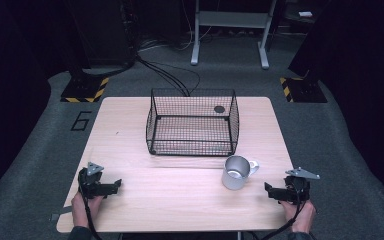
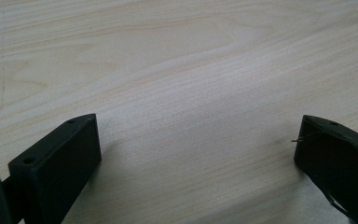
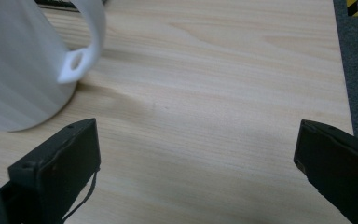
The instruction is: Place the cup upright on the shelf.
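A white mug (image 1: 237,172) stands upright on the wooden table (image 1: 180,200), in front of a black wire basket (image 1: 192,122); its handle points to the right. In the right gripper view the mug (image 3: 23,65) sits at the upper left, just beyond the left jaw. My right gripper (image 1: 271,191) rests near the table's front right edge, a short way right of the mug, open with nothing between its jaws (image 3: 198,158). My left gripper (image 1: 114,186) lies near the front left, open over bare wood (image 2: 198,154).
The wire basket stands at the middle back of the table with a small dark round thing (image 1: 219,109) by its far wall. Grey carpet surrounds the table. Black cables (image 1: 170,75) and a metal frame (image 1: 230,30) lie on the floor beyond it.
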`<control>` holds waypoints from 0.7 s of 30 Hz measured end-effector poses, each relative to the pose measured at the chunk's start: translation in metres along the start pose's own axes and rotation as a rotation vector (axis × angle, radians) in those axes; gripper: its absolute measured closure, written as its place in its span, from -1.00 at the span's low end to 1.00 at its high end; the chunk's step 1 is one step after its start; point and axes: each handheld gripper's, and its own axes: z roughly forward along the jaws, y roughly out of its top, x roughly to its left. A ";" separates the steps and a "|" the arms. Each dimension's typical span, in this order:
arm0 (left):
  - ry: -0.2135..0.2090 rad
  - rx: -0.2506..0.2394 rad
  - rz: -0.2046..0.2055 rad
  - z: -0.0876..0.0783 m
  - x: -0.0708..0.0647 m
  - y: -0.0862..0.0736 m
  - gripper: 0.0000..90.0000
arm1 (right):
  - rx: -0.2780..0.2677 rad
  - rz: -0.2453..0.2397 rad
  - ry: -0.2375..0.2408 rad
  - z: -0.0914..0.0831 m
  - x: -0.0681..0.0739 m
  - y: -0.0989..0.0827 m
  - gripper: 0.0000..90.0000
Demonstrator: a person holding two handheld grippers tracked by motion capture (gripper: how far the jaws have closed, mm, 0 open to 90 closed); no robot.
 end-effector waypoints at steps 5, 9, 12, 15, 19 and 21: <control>0.000 0.000 0.000 0.000 0.000 0.000 -0.99 | -0.024 -0.011 0.023 -0.015 0.010 0.012 -1.00; -0.001 0.001 0.001 0.000 0.000 0.000 -0.99 | -0.043 -0.018 0.048 -0.026 0.021 0.022 -1.00; 0.000 0.001 0.001 0.000 0.000 0.000 -0.99 | -0.056 -0.030 0.060 -0.030 0.026 0.027 -1.00; 0.000 0.000 0.000 0.000 0.000 0.000 -0.99 | -0.069 -0.045 0.084 -0.036 0.036 0.035 -1.00; 0.000 0.000 0.000 0.000 0.000 0.000 -0.99 | -0.073 -0.080 0.120 -0.039 0.051 0.046 -1.00; 0.000 0.000 0.000 0.000 0.000 0.000 -0.99 | -0.076 -0.095 0.135 -0.039 0.057 0.050 -1.00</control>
